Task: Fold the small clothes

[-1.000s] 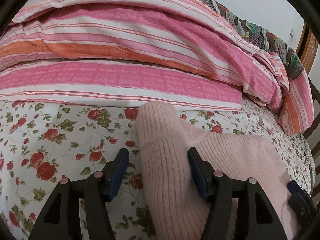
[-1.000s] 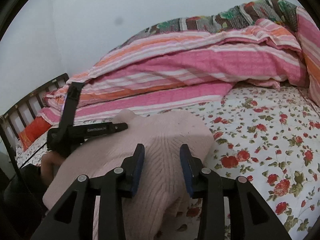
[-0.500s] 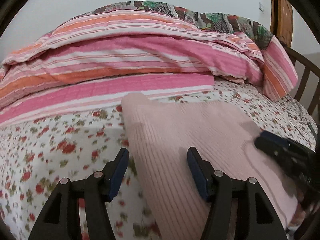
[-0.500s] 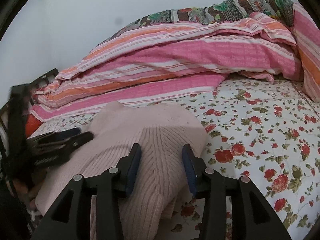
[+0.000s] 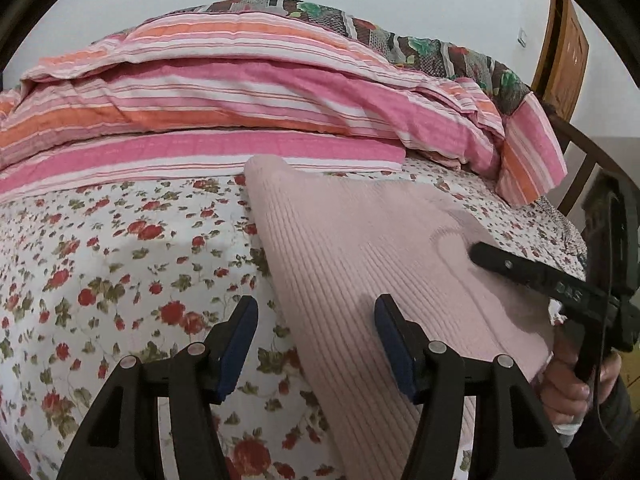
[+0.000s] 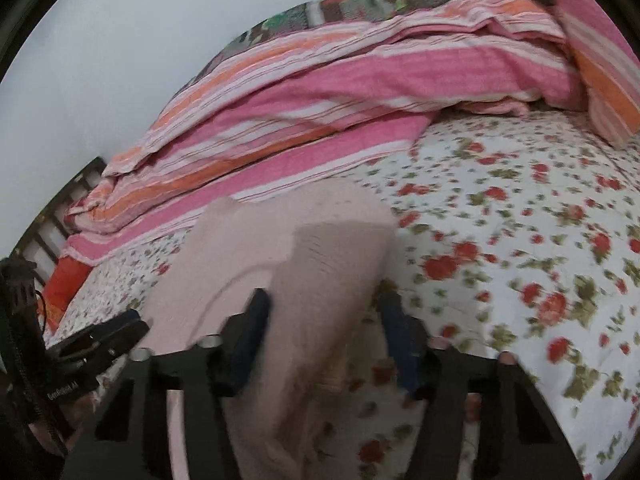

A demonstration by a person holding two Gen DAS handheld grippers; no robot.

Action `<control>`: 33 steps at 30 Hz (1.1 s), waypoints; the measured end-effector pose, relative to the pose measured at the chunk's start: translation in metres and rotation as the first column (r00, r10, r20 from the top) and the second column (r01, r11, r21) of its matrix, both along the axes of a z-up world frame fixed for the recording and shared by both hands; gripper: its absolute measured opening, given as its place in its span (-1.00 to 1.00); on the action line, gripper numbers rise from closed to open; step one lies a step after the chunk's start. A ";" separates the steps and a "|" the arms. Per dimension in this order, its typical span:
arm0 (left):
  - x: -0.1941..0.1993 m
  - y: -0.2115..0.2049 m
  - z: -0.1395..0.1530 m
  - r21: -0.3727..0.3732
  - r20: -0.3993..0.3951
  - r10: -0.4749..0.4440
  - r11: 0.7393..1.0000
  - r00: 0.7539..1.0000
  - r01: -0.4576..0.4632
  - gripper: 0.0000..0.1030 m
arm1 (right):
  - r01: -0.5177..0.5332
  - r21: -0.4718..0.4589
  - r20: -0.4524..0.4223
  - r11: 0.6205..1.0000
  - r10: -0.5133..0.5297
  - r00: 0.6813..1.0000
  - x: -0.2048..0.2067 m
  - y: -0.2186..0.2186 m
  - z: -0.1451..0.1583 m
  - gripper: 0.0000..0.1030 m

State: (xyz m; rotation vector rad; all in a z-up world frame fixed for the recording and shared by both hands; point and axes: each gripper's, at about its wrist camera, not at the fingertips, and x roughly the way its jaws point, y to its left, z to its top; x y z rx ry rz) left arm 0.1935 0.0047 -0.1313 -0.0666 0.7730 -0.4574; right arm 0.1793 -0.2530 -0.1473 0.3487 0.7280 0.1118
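1. Bed sheet [image 5: 100, 264], white with red roses: the largest surface we see. It bears the garment and the bedding.

2. Striped quilt [image 5: 240, 92], pink and orange, heaped along the far side of the sheet. A darker patterned blanket [image 5: 400, 44] lies on top of it.

3. Pink sweater [image 5: 360, 264], ribbed knit, soft and thick. It lies on the sheet in front of the quilt, its far corner close to the quilt's edge. The body lies mostly flat; the part near the right claw is bunched and lifted.

4. Left gripper [image 5: 316, 344]: jaws apart and clear of the cloth, straddling the sweater's left edge, holding nothing.

5. Right gripper [image 6: 324, 344]: jaws closing with a raised fold of knit between them. The view is blurred, and we see no pad pressing the cloth yet.

6. Hand [image 5: 568, 384] on the right gripper's handle.

Risks, as we judge them:
- The thick knit may slip from a shallow pinch, and the fold would drop.
- Pulling one side alone may drag the sweater askew across the sheet.
- A jaw may catch the sheet along with the sweater.
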 end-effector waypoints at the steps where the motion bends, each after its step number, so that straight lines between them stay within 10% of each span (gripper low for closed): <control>1: -0.002 0.002 0.000 -0.006 -0.004 -0.001 1.000 1.000 0.001 0.14 | -0.012 -0.011 0.027 1.000 0.012 1.000 -0.001 0.002 0.006 -0.55; 5: -0.005 0.005 0.004 -0.024 -0.011 0.008 1.000 1.000 -0.008 0.14 | -0.025 -0.020 0.169 0.999 0.028 0.985 -0.019 0.000 0.018 -0.74; 9: -0.005 0.001 0.005 -0.036 -0.015 0.002 0.999 1.000 -0.003 0.14 | 0.081 -0.152 0.008 0.985 -0.081 0.997 -0.001 0.002 -0.005 -0.76; 25: -0.017 -0.003 -0.009 -0.033 -0.029 0.049 0.998 0.998 -0.049 0.23 | 0.097 -0.281 0.026 0.955 -0.093 0.995 -0.026 0.017 0.003 -0.12; 33: -0.037 -0.012 -0.012 0.021 -0.023 0.047 0.999 0.999 -0.047 0.23 | 0.103 -0.276 0.022 0.956 -0.101 0.995 -0.047 0.019 0.011 -0.12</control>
